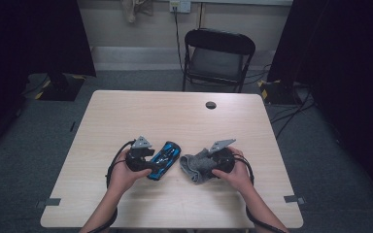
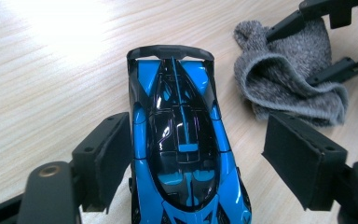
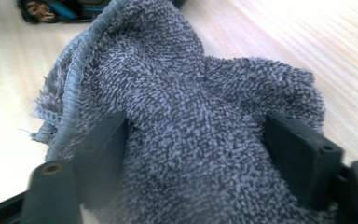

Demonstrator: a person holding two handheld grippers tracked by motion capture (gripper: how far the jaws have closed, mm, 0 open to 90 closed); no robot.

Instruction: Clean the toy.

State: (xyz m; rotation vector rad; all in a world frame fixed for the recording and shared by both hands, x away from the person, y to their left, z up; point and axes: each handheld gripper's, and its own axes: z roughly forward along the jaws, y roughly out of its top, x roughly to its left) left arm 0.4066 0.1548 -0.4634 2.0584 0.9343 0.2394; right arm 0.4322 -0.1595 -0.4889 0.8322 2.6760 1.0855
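Observation:
A blue and black toy car (image 2: pixel 182 140) lies on the wooden table (image 1: pixel 175 116), near the front. My left gripper (image 2: pixel 198 128) straddles it from behind and is open. Its left pad sits close against the car's side, and a clear gap separates the right pad (image 2: pixel 303 158) from the car. Beside the car lies a crumpled grey cloth (image 3: pixel 191 93). My right gripper (image 3: pixel 196 126) has the cloth bunched between its jaws, and the fabric touches both pads. In the high view the left gripper (image 1: pixel 156 161) and the right gripper (image 1: pixel 202 165) face each other over the car (image 1: pixel 165 159) and the cloth (image 1: pixel 193 169).
A black folding chair (image 1: pixel 218 53) stands beyond the table's far edge. A round cable hole (image 1: pixel 211 105) sits near the far edge of the tabletop. Cables run over the grey floor at the right, and dark curtains hang on both sides.

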